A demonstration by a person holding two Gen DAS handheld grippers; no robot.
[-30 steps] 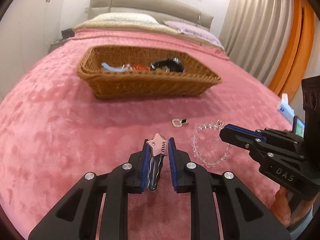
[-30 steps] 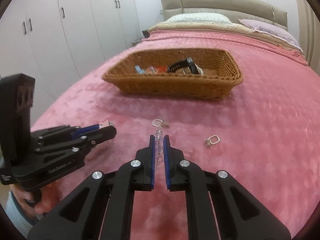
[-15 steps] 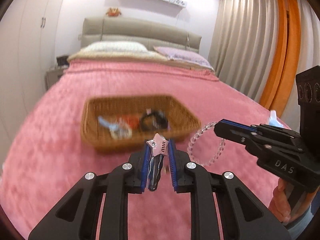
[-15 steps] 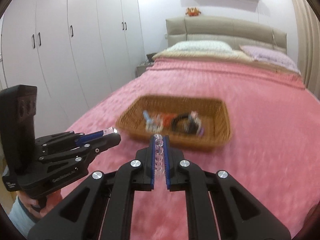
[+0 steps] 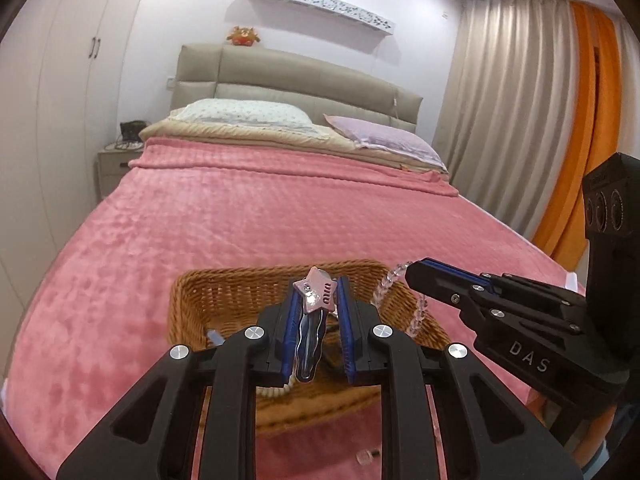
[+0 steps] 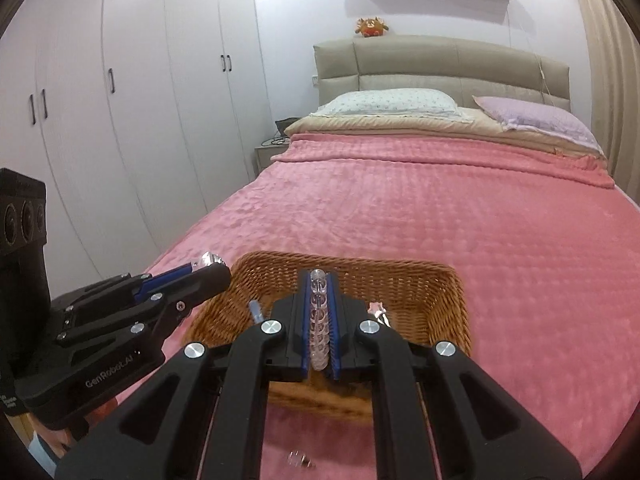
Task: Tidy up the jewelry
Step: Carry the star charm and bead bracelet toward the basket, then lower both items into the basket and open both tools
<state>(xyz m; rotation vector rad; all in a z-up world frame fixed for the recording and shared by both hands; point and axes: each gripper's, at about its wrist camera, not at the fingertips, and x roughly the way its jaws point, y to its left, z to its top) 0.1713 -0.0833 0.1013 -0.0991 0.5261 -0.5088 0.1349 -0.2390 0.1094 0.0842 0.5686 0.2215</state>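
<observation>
- Jewelry is held in both grippers above a wicker basket (image 5: 224, 300) on a pink bedspread (image 5: 240, 216).
- Left gripper (image 5: 317, 300) clamps a pink star hair clip (image 5: 315, 294).
- Right gripper (image 6: 319, 300) pinches a clear bead bracelet (image 6: 319, 320) tightly.
- One small trinket (image 6: 299, 459) lies on the bedspread, near the basket.

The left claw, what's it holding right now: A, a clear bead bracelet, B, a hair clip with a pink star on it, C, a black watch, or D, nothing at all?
B: in the left wrist view the left claw is closed on a hair clip with a pink star, while the clear bead bracelet sits in the right claw.
</observation>
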